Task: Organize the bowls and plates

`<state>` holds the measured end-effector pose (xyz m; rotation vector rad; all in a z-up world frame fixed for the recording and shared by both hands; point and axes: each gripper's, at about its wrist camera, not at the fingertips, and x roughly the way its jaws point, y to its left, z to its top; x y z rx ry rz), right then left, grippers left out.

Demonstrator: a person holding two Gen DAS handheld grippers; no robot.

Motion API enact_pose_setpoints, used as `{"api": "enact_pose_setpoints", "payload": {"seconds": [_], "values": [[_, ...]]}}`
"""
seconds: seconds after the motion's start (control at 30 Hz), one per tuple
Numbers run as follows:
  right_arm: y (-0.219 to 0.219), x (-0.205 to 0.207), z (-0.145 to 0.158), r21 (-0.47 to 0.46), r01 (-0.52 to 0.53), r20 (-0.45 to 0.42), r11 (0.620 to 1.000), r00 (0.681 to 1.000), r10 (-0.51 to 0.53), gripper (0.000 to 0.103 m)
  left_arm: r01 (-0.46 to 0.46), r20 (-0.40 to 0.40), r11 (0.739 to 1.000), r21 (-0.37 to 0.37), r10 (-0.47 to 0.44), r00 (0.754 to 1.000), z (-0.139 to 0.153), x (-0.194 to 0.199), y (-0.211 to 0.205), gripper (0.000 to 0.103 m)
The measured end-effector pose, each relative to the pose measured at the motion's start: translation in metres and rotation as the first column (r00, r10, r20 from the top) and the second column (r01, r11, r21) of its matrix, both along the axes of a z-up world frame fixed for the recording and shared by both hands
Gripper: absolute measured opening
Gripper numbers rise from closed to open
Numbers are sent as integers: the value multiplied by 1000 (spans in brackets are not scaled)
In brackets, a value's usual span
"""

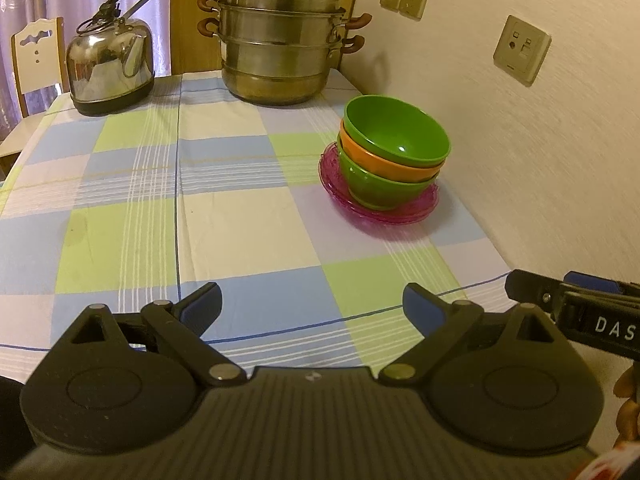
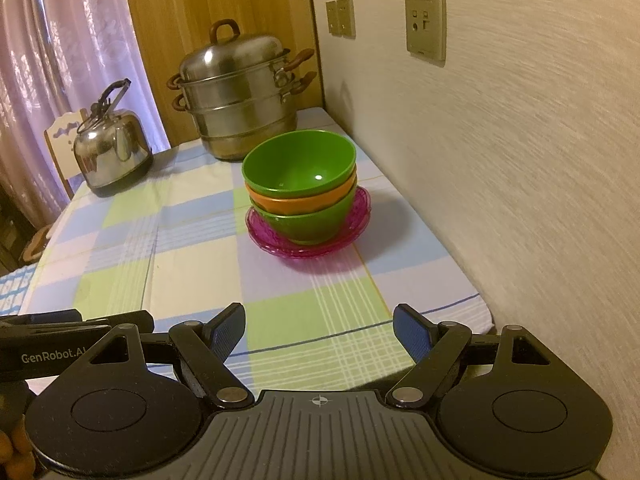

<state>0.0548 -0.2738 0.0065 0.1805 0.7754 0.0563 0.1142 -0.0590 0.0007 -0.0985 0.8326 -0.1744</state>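
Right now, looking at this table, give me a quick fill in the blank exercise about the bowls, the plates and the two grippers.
1. The bowl stack holds ____ bowls.
2. The middle bowl is ____ in colour.
3. The bowls sit on the ____ plates.
4. The left gripper and right gripper are both ____ and empty.

Missing words: three; orange; pink; open

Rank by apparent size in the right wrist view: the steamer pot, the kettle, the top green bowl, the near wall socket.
1. steamer pot, largest.
2. top green bowl, though it sits nearer the camera, so the kettle may truly be bigger.
3. kettle.
4. wall socket, clearly smallest.
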Motion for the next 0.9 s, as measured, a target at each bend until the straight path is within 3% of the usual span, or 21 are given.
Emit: {"api": "enact_pose_setpoints", "payload": {"seconds": [0.9], "values": [[-6,3,0,-3,1,1,1000,1000,-1,81,11,9,1000,2,-11,1000,4,0,-3,97]]}}
